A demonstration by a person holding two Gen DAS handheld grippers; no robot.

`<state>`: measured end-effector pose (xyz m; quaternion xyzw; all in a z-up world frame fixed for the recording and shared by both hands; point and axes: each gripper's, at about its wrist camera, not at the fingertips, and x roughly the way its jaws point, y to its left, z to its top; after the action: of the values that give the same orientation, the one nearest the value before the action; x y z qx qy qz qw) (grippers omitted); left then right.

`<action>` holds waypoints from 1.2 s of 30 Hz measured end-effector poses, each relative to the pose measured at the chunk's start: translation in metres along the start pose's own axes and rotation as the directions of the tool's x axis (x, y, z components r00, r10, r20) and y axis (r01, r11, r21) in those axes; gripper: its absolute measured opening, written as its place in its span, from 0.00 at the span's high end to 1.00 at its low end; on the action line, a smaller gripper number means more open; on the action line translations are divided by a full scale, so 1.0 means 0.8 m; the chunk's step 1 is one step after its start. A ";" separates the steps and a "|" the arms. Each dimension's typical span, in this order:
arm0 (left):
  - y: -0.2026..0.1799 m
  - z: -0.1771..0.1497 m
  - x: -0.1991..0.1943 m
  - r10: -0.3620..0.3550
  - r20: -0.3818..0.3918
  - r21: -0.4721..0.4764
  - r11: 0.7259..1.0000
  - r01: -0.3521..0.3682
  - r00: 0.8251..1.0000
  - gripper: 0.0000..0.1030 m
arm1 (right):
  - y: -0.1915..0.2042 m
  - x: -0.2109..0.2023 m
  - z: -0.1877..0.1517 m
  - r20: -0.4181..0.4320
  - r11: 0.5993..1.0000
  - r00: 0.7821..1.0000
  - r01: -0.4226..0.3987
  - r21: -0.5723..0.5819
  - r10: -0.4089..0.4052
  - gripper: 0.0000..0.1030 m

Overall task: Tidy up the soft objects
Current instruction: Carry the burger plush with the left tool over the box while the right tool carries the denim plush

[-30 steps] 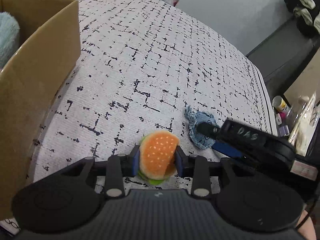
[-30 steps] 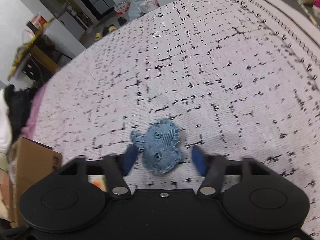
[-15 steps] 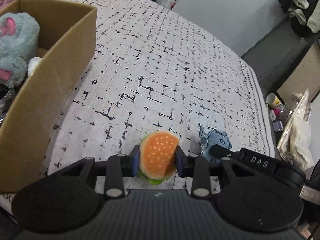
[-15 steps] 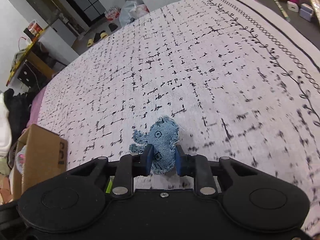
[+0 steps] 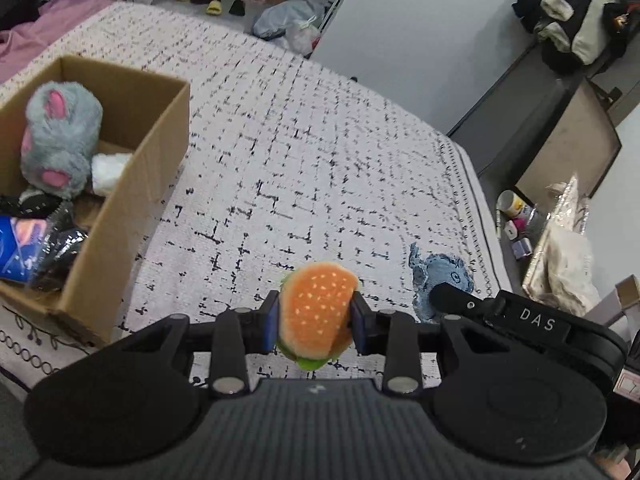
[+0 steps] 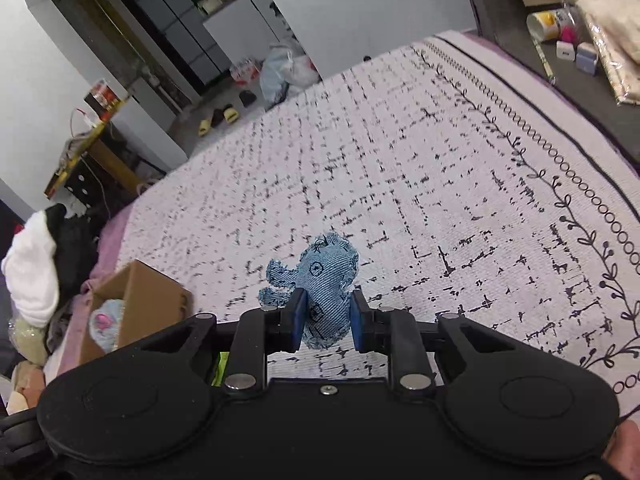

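My left gripper (image 5: 316,322) is shut on a plush hamburger (image 5: 318,316) and holds it above the patterned bedspread (image 5: 300,168). My right gripper (image 6: 325,318) is shut on a blue denim plush toy (image 6: 320,284) and holds it above the bedspread (image 6: 420,184); that toy also shows at the right of the left wrist view (image 5: 440,276). An open cardboard box (image 5: 152,168) stands on the bed to the left, holding a grey plush (image 5: 56,136) and other soft items. The box also shows low left in the right wrist view (image 6: 148,300).
The bed's right edge drops to a dark floor with a cup (image 5: 510,204), small items and a plastic bag (image 5: 564,248). Dark furniture (image 5: 552,128) stands to the right. Clothes (image 6: 36,264) lie piled left of the box. Slippers and bags (image 5: 280,20) lie beyond the far edge.
My right gripper has shut on the denim toy and lifted it off the bedspread. My left gripper has risen with the hamburger, bringing the inside of the box into view.
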<state>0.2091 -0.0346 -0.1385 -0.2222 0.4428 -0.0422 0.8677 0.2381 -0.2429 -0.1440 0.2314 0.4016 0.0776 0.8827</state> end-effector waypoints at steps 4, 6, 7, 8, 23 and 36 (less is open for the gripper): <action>-0.005 0.000 -0.022 -0.012 0.031 0.015 1.000 0.012 0.999 0.67 | 0.011 -0.022 0.001 0.034 1.000 0.999 -0.015 -0.011 0.016 0.78; -0.006 0.001 -0.033 -0.017 0.045 0.020 1.000 0.016 0.999 0.67 | 0.017 -0.033 0.002 0.052 0.999 0.998 -0.025 -0.019 0.026 0.78; -0.006 0.002 -0.038 -0.019 0.051 0.022 1.000 0.018 0.999 0.67 | 0.020 -0.036 0.002 0.059 0.999 0.998 -0.029 -0.023 0.030 0.78; -0.006 0.002 -0.043 -0.020 0.055 0.022 1.000 0.019 0.998 0.67 | 0.024 -0.041 0.003 0.068 0.999 0.997 -0.033 -0.028 0.035 0.78; 0.012 0.018 -0.107 -0.038 0.130 0.033 0.999 0.034 0.991 0.67 | 0.057 -0.085 -0.001 0.139 0.996 0.987 -0.071 -0.061 0.079 0.78; 0.058 0.047 -0.151 -0.017 0.202 0.000 1.000 0.018 0.979 0.67 | 0.093 -0.101 -0.005 0.165 0.988 0.978 -0.113 -0.105 0.129 0.78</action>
<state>0.1598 0.0528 -0.0488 -0.2300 0.3506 -0.0266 0.9075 0.1850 -0.2021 -0.0573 0.2190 0.3051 0.1300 0.9176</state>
